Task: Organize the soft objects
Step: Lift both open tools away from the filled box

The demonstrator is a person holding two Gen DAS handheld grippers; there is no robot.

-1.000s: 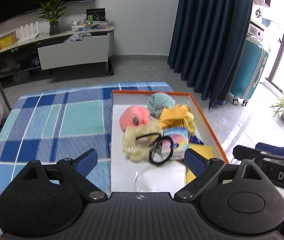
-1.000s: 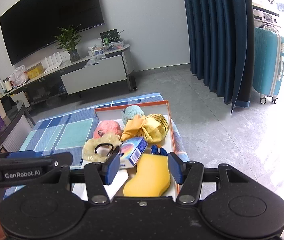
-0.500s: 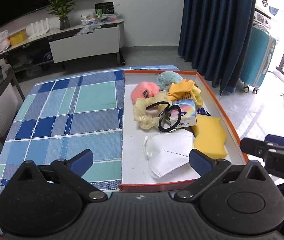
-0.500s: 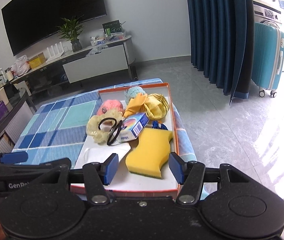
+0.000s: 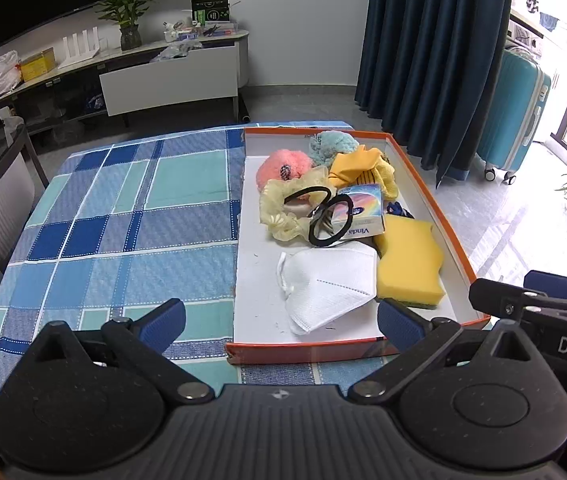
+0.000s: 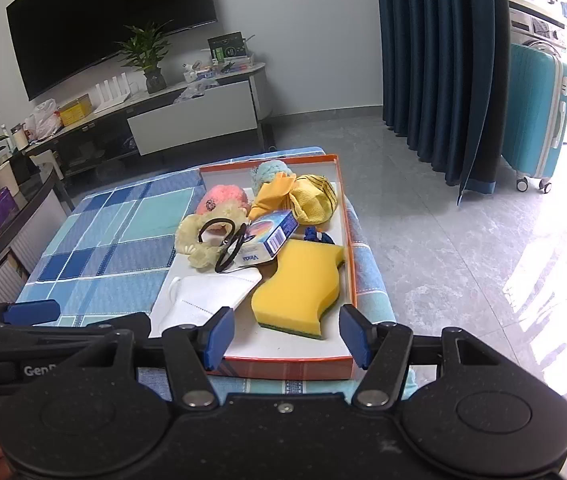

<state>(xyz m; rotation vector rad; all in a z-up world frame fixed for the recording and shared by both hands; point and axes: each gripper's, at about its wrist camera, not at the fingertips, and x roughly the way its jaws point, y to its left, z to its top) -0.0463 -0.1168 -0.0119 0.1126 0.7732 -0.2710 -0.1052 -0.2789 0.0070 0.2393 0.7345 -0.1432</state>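
Sponge [image 6: 298, 285] in the tray [image 6: 348, 240] looks light and squashy, best pinched across its narrow waist; both tongs [image 5: 281, 322] [image 6: 286, 334] spread, empty

I see a matt, porous yellow foam sponge [image 5: 409, 258], a white pleated fabric face mask [image 5: 331, 286], a glossy cardboard tissue pack [image 5: 359, 210] and a woven blue checked cloth tablecloth [image 5: 123, 216].

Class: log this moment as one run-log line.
left gripper: open, empty | right gripper: open, empty | orange tray: holds sponge, mask
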